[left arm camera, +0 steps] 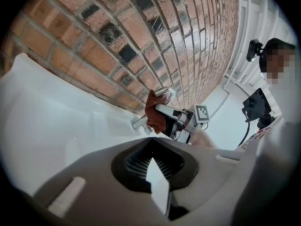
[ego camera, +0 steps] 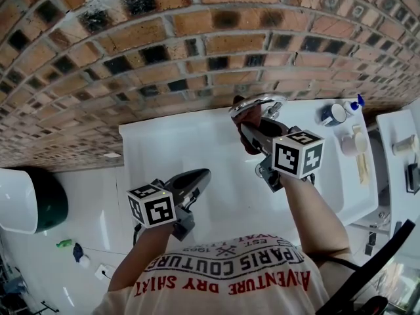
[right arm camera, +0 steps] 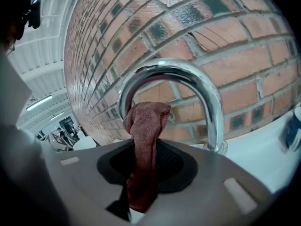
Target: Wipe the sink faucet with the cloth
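Note:
A chrome arched faucet (ego camera: 257, 102) (right arm camera: 207, 93) (left arm camera: 164, 92) stands at the back of the white sink (ego camera: 170, 143), against the brick wall. My right gripper (ego camera: 251, 125) (right arm camera: 143, 140) (left arm camera: 181, 121) is shut on a red-brown cloth (ego camera: 249, 115) (right arm camera: 146, 121) (left arm camera: 154, 111). The cloth's bunched top sits under the faucet's arch, at the spout side; whether they touch I cannot tell. My left gripper (ego camera: 200, 177) (left arm camera: 151, 141) is shut and holds nothing, low over the basin's front left, well apart from the faucet.
A blue-and-white mug (ego camera: 333, 113) (right arm camera: 294, 126) and a small bottle (ego camera: 355, 103) stand right of the faucet. Pale items (ego camera: 354, 143) lie on the sink's right ledge. A white counter (ego camera: 401, 169) is further right. A white and dark green bin (ego camera: 29, 202) is left.

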`<state>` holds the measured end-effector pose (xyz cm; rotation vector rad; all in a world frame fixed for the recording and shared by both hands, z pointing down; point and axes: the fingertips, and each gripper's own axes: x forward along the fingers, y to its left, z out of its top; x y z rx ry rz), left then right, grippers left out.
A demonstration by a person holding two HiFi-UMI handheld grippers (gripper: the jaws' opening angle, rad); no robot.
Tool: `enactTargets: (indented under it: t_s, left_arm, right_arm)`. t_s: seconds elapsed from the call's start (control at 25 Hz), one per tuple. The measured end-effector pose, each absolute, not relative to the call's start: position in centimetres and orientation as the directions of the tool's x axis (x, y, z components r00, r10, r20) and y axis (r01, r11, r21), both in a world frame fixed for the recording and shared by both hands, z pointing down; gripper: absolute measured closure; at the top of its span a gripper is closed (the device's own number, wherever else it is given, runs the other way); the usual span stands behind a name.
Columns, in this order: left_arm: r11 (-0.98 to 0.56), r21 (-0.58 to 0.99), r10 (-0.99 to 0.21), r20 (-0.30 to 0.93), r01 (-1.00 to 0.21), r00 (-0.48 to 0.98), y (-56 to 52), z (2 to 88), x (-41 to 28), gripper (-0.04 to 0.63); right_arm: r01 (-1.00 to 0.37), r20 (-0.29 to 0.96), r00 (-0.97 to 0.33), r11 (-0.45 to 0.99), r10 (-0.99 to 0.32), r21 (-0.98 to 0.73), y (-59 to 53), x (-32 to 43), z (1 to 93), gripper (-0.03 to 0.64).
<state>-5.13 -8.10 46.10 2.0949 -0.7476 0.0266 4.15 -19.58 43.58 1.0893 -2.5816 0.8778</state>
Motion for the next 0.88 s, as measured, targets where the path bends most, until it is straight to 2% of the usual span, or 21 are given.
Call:
enactTargets:
  t_s: [0.44, 0.88]
  left_arm:
    - [-0.429, 0.739, -0.499, 0.285, -0.519, 0.818, -8.1, 45.9, -5.4, 0.595]
    - [-0.433, 0.740, -0.491, 0.286, -0.515, 0.823, -8.1, 45.8, -5.1, 0.595]
  right_arm:
    - [-0.722, 0.386, -0.692, 0.588, -0.610, -0.365, -19.9, 4.6, 41.5, 0.517]
    - [-0.748, 0.328, -0.656, 0.529, -0.680, -0.401, -21.2, 8.8, 39.4, 0.517]
